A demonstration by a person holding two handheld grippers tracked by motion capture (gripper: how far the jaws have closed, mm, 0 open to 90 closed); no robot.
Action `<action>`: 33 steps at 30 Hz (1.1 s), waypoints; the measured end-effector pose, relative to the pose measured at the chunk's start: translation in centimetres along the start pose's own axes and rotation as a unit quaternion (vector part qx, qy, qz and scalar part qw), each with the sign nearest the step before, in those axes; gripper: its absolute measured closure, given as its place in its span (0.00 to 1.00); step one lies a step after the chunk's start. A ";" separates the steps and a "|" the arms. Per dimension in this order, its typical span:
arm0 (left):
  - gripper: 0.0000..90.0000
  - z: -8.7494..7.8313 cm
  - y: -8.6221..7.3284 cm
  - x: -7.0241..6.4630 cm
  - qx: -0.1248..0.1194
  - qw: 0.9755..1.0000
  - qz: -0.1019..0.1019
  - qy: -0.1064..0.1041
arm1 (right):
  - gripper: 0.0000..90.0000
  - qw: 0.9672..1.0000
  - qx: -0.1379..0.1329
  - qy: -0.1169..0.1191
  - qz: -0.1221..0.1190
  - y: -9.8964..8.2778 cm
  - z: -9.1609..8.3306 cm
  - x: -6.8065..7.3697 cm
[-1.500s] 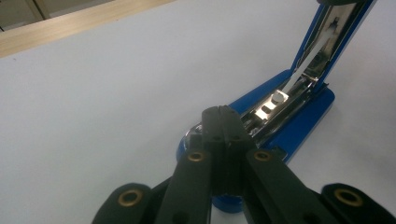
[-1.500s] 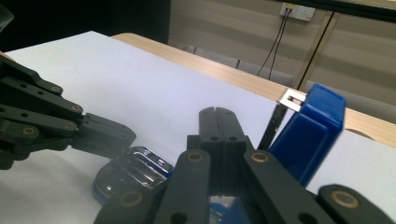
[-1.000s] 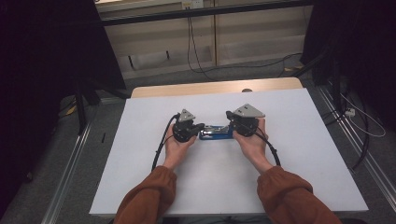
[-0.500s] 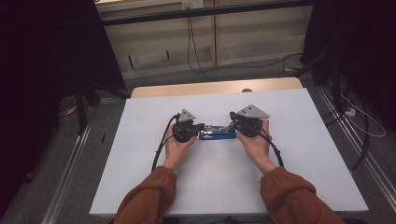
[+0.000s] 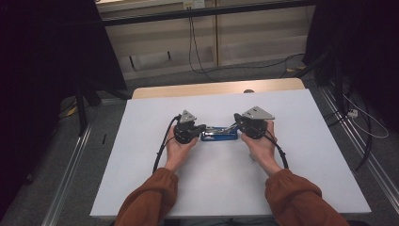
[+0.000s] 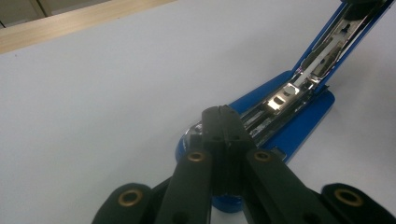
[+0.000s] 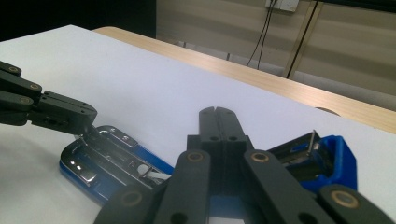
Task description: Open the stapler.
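Observation:
A blue stapler (image 5: 219, 134) lies on the white table (image 5: 141, 155) between my two hands, swung open. In the left gripper view its blue top arm (image 6: 336, 42) rises to the upper right above the metal staple channel (image 6: 280, 100). My left gripper (image 6: 224, 112) is shut, its tips resting over the stapler's rounded end with nothing between the jaws. My right gripper (image 7: 217, 112) is shut too, sitting over the stapler's other end, beside the blue top part (image 7: 338, 156). The right gripper view also has the left gripper (image 7: 88, 119) touching the metal base (image 7: 102, 154).
A wooden strip (image 5: 216, 88) borders the table's far edge. Behind it are a wall panel and hanging cables (image 5: 190, 33). Black cables trail from both grippers across the table (image 5: 162, 148). Rust-coloured sleeves (image 5: 150, 202) come in from the bottom.
The right gripper has edged slightly to the right. The left hand and the stapler look the same.

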State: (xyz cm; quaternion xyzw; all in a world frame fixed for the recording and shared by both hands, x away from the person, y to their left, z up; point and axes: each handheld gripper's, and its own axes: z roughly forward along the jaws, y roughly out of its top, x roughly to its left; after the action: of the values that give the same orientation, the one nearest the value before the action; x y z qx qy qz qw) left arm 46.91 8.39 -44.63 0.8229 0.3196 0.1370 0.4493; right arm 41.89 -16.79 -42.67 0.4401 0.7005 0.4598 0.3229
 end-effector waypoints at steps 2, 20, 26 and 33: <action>1.00 0.0 0.0 0.0 0.000 1.000 0.000 0.000 | 1.00 1.000 0.003 -0.001 -0.007 0.0 0.0 0.0; 1.00 0.0 -0.1 0.0 -0.002 1.000 0.001 0.001 | 1.00 1.000 0.020 -0.001 -0.011 -1.1 -0.3 -0.9; 1.00 0.0 -0.1 0.0 -0.003 1.000 0.001 0.001 | 1.00 1.000 0.020 0.002 -0.005 -1.4 -0.7 -1.5; 1.00 0.0 -0.1 0.0 -0.004 1.000 0.000 0.001 | 1.00 1.000 0.024 0.003 -0.011 -1.4 -1.1 -1.7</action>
State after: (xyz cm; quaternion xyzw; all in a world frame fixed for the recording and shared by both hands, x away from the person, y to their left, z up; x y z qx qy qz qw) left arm 46.83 8.41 -44.71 0.8210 0.3195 0.1395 0.4521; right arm 41.15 -19.04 -43.51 0.4389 0.7168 0.4407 0.3153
